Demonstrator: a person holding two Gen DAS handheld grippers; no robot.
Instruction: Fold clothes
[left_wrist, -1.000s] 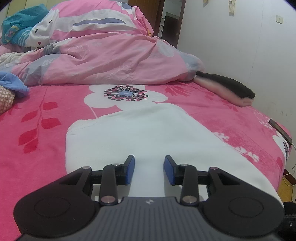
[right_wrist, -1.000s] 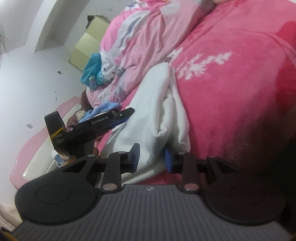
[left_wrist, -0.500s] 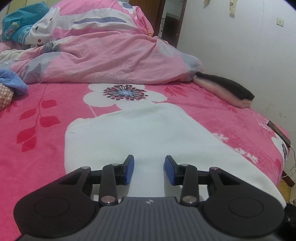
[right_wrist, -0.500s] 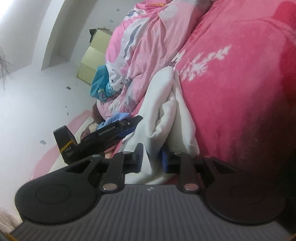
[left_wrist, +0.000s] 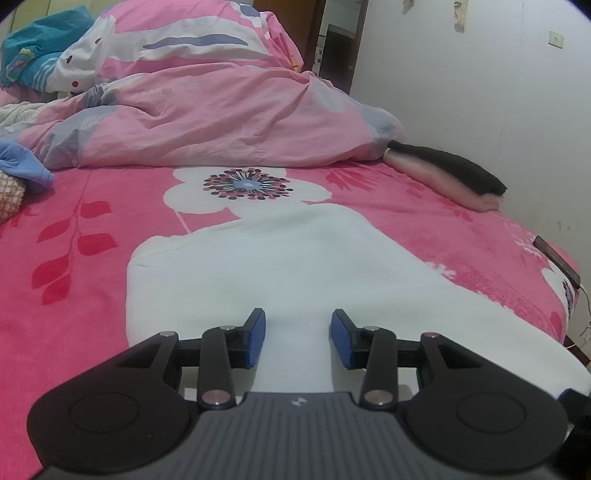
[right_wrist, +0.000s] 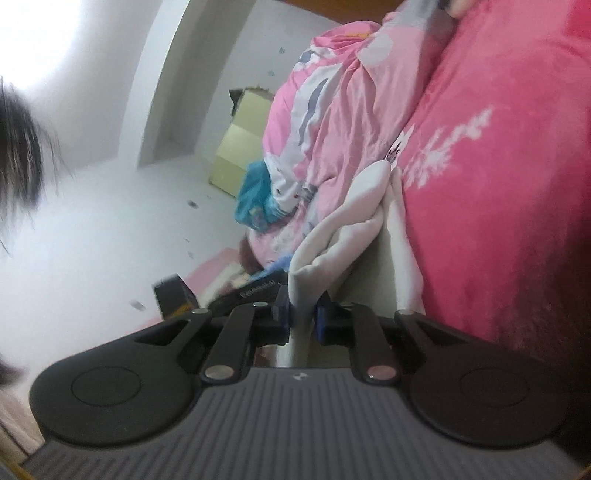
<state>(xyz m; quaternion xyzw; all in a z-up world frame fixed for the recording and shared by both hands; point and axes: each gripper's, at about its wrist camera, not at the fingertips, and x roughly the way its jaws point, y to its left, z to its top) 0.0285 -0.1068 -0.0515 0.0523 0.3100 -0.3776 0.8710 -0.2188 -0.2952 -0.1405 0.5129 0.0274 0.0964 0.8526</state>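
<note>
Now pinching the soft white fleece garment (right_wrist: 343, 236) edge in right hand-held gripper (right_wrist: 302, 314), spread a second ago; left hand-held gripper (left_wrist: 297, 338) spread above it. Fold lift likely.

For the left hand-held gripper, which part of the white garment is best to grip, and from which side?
Probably the near hem of the white garment, approached from the bed's near edge. The cloth lies flat right under the open left hand-held gripper, while the right hand-held gripper already pinches a raised fold.
</note>
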